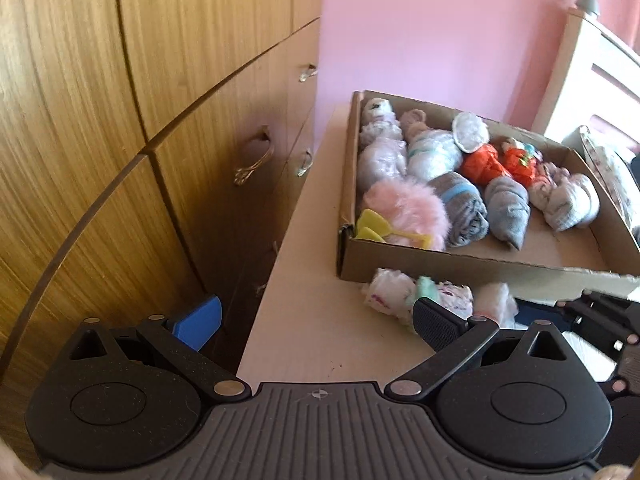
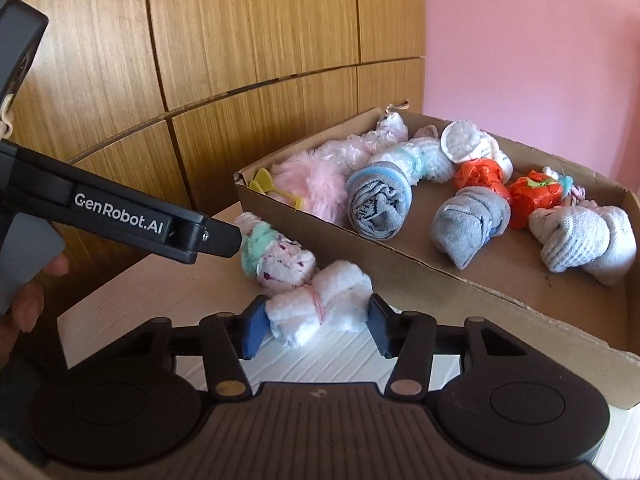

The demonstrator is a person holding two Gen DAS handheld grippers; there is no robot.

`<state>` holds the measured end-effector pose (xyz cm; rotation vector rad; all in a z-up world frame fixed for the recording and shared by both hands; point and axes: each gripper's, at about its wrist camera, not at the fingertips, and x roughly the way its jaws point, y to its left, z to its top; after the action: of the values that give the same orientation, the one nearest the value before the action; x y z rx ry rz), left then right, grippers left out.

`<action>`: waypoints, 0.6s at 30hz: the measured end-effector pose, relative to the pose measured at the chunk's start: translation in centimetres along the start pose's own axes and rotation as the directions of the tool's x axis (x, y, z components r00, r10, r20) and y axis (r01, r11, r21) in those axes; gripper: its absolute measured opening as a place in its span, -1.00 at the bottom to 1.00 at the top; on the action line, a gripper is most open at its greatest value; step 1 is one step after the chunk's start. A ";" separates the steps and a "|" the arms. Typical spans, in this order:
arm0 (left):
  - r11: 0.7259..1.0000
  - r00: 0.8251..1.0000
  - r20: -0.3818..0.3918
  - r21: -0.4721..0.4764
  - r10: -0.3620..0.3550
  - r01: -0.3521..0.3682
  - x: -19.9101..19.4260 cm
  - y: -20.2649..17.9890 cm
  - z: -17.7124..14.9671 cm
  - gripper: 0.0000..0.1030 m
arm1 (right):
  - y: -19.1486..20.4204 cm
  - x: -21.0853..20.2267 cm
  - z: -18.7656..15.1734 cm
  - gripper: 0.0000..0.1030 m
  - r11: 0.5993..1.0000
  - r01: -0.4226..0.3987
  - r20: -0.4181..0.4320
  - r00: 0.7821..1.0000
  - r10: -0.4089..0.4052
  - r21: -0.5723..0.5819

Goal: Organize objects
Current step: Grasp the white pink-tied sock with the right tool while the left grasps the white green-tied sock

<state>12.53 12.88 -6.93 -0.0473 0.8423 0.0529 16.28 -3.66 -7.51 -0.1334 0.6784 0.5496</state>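
A white rolled sock bundle (image 2: 320,304) tied with a pink band lies on the pale tabletop (image 2: 132,300) in front of a cardboard box (image 2: 480,292). My right gripper (image 2: 316,328) has its fingers on both sides of this bundle, touching it. A second bundle, white with purple spots and a mint cuff (image 2: 276,256), lies just beyond it; it also shows in the left wrist view (image 1: 416,292). My left gripper (image 1: 316,320) is wide open and empty, its right finger (image 1: 436,322) beside that bundle. The box holds several rolled socks and a pink fluffy item (image 1: 404,208).
A wooden wardrobe with drawers and metal handles (image 1: 252,160) stands left of the table. A pink wall is behind. A white bed frame (image 1: 592,68) stands at the far right. The box (image 1: 460,268) takes up the table's back half.
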 end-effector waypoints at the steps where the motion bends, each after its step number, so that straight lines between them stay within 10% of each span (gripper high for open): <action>1: 1.000 1.000 0.000 0.012 -0.006 0.006 0.0 -0.1 0.0 0.99 | -0.1 -0.6 -0.2 -0.10 1.000 0.006 0.009 1.000 -0.006 -0.006; 12: 0.982 1.000 0.005 0.186 -0.019 0.018 1.2 -4.6 -0.3 0.96 | -3.1 -5.1 -3.2 -0.10 0.995 0.055 -0.002 0.998 -0.055 0.084; 18: 0.978 0.998 -0.027 0.201 -0.052 0.056 2.5 -5.8 -0.3 0.61 | -3.8 -5.8 -4.1 -0.10 0.989 0.073 0.004 0.997 -0.075 0.131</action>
<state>14.37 7.14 -8.89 0.1202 0.8643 -0.0848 12.32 -10.64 -7.26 -0.0329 0.6963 0.4328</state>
